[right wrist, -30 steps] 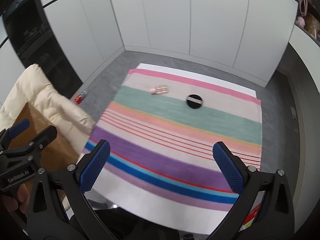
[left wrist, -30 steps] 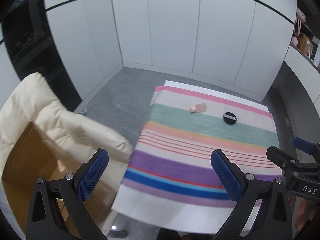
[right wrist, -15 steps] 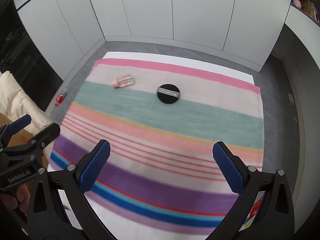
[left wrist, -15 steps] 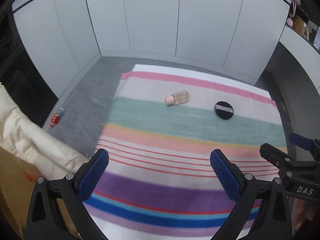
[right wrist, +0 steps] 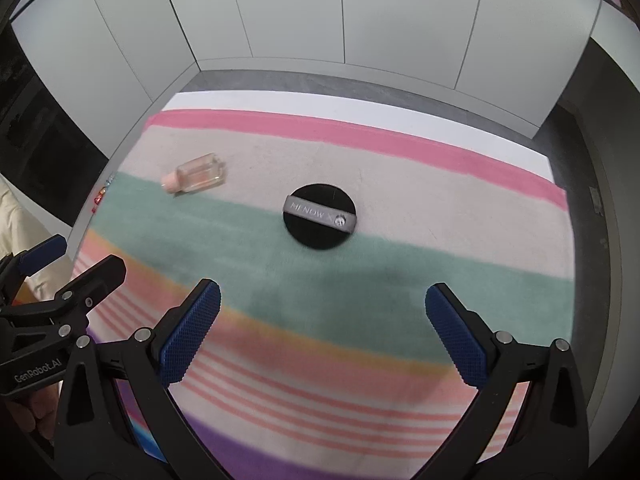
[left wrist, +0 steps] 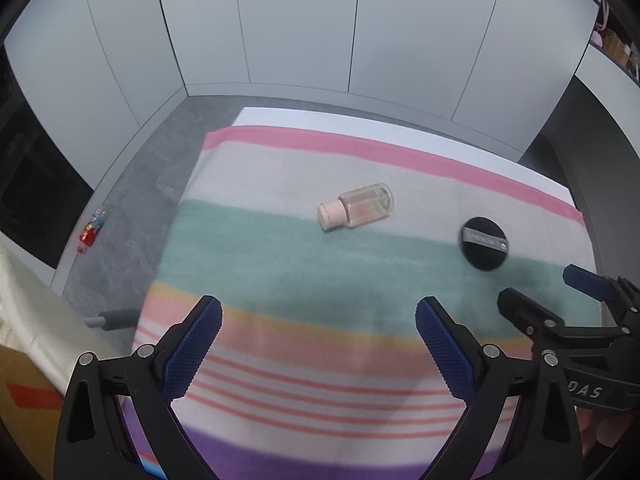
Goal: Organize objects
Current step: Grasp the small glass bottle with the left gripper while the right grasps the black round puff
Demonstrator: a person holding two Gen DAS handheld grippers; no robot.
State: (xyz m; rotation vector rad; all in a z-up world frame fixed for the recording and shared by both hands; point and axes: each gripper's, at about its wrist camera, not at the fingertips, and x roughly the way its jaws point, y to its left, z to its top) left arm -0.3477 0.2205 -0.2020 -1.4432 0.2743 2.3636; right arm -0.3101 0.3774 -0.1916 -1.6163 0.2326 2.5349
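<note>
A small clear bottle with a pink cap [left wrist: 356,207] lies on its side on the striped cloth [left wrist: 280,264]; it also shows in the right wrist view [right wrist: 197,176]. A black round powder puff with a grey band [left wrist: 484,242] lies to its right, and shows in the right wrist view [right wrist: 320,216]. My left gripper [left wrist: 318,344] is open and empty above the cloth, short of the bottle. My right gripper [right wrist: 322,332] is open and empty, short of the puff.
The striped cloth [right wrist: 360,280] covers a white table [left wrist: 360,120]. A cream padded jacket over a cardboard box [left wrist: 28,320] sits at the left. A small red item [left wrist: 89,232] lies on the grey floor. White cabinet doors [left wrist: 320,40] stand behind.
Both grippers have moved forward over the cloth toward the bottle and the puff, which now look larger. The left view has swung right, away from the jacket and box.
</note>
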